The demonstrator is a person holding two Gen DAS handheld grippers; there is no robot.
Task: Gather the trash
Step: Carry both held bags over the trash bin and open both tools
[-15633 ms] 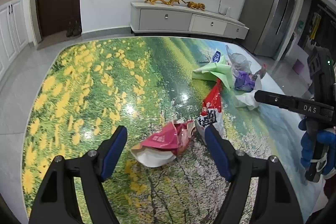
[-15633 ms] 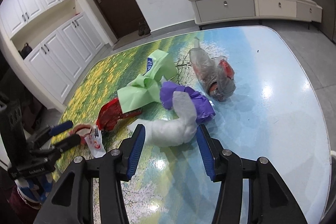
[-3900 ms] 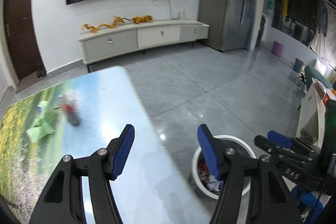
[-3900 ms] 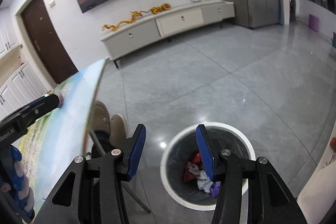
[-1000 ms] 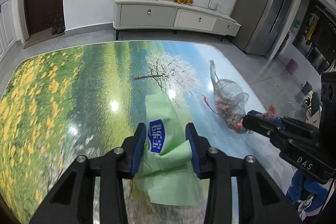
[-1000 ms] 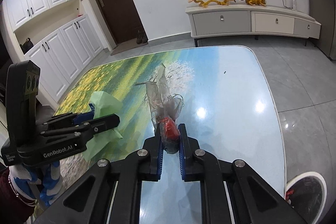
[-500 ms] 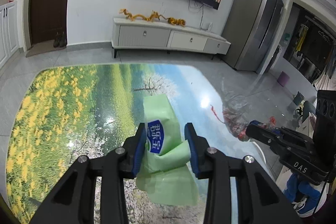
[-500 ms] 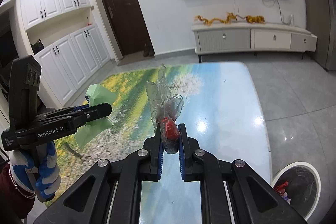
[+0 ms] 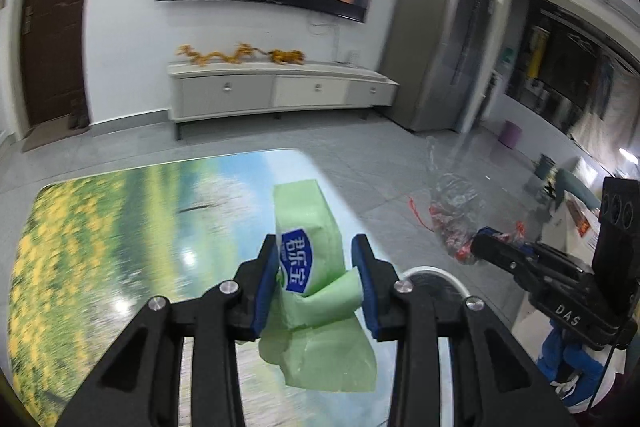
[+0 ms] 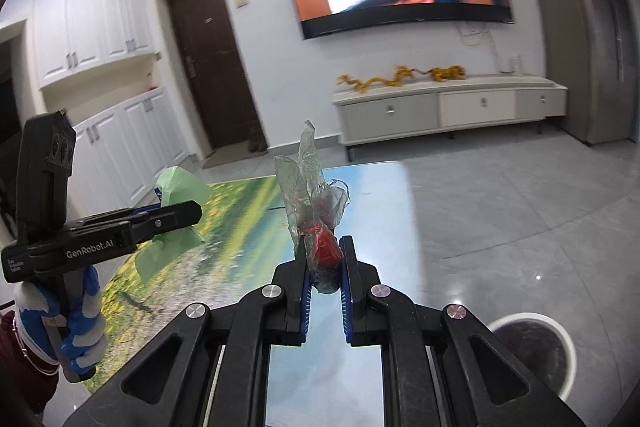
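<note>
1. At the left, the left hand-held gripper (image 9: 316, 269) is closed on a crumpled green wrapper (image 9: 308, 231) with a blue label; its loose lower half hangs below the pads, clear of the surface (image 9: 120, 227).
2. The surface shows no other litter in either view, so these look like the last two pieces.
3. Further right, the right hand-held gripper (image 10: 323, 267) is nearly shut, pinching a clear plastic bag (image 10: 312, 187) with something red inside; the bag's top stands free above the pads.
4. At the far right the white-rimmed bin (image 10: 560, 331) stands on the floor just off the surface's corner.
5. The step in hand appears to be the carry to the bin. It would go best with both grips kept firm until each piece hangs over the opening.
6. The hanging wrapper tail and the light bag could catch the rim or drift, so a low release over the middle seems wise.
</note>
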